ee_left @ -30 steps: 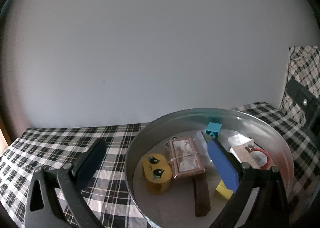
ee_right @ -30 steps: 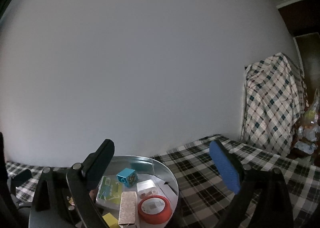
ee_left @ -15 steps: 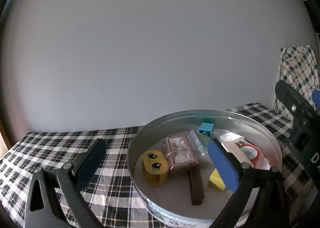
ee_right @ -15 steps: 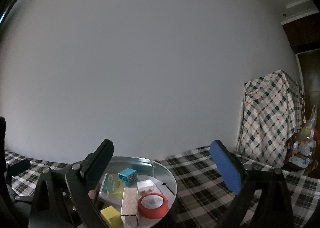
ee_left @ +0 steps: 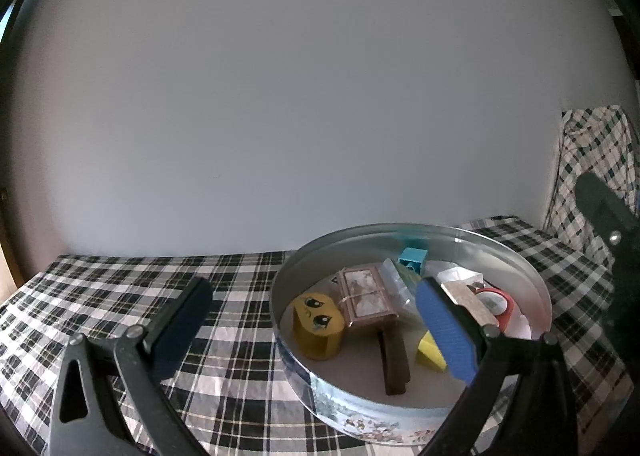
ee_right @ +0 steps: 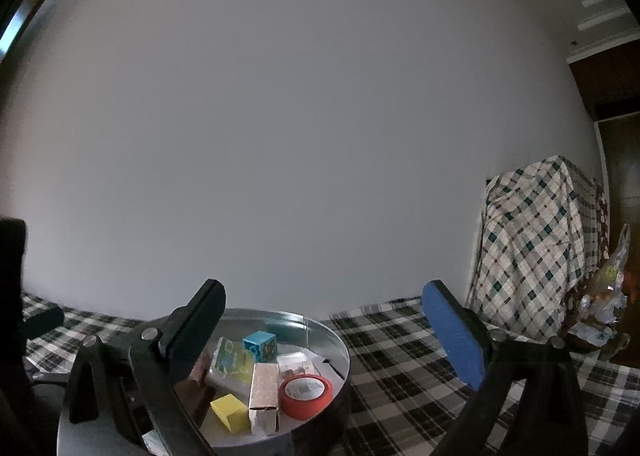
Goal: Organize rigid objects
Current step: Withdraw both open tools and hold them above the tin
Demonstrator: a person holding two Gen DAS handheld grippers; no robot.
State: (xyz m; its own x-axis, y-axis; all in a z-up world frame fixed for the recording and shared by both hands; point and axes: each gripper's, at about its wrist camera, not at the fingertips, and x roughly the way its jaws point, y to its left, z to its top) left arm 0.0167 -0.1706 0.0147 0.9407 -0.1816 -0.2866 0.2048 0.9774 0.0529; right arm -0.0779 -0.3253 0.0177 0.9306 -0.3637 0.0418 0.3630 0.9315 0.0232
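left gripper point(ee_left: 312, 320): jaws wide apart, holding nothing
right gripper point(ee_right: 324, 328): jaws wide apart, empty
round tin point(ee_left: 516, 256): on the checked cloth point(ee_left: 120, 284), under the left gripper's right jaw
tin contents: yellow face block point(ee_left: 318, 322) between the left jaws; red tape roll point(ee_right: 306, 396) and teal cube point(ee_right: 261, 345) between the right jaws, nearer the left one

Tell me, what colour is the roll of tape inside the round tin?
Red, with a white label on top. The roll of tape shows best in the right wrist view.
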